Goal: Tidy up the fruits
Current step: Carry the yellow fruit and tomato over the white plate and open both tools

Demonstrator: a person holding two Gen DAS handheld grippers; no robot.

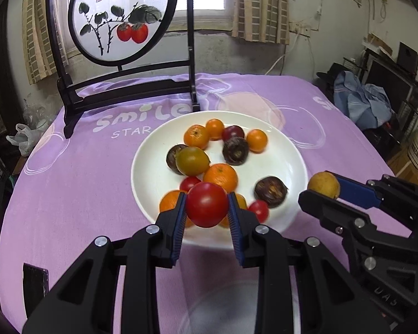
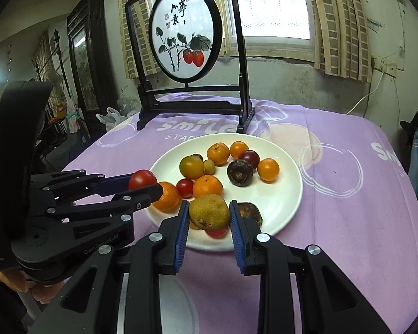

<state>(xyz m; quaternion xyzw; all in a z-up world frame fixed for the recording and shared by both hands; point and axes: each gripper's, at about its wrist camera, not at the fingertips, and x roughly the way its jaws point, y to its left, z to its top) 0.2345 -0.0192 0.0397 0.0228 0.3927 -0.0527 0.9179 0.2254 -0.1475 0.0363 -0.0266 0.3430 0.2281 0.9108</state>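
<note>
A: Why are both grippers loaded at once?

B: My guess is sorting by kind; the left gripper (image 1: 207,208) has its jaws pinching a smooth, glossy red tomato (image 1: 207,204) above the near rim of the white plate (image 1: 287,144), and the right gripper (image 2: 209,217) has its jaws pinching a dull, rough-skinned yellowish pear (image 2: 209,212), also over the near edge.

A: And the grip itself?

B: Ribbed blue pads (image 1: 181,222) meet each fruit at its widest sides, likely so the round skins cannot slip.

A: What remains on the plate?

B: Dimpled oranges (image 1: 220,176), small red tomatoes (image 1: 258,209), dark wrinkled round fruits (image 1: 271,191), one greenish tomato (image 1: 192,161); all loose and mixed on glazed ceramic, on a soft purple cloth (image 1: 83,181) over the surface; a second pale dish below the grippers is too blurred to be sure of.
</note>
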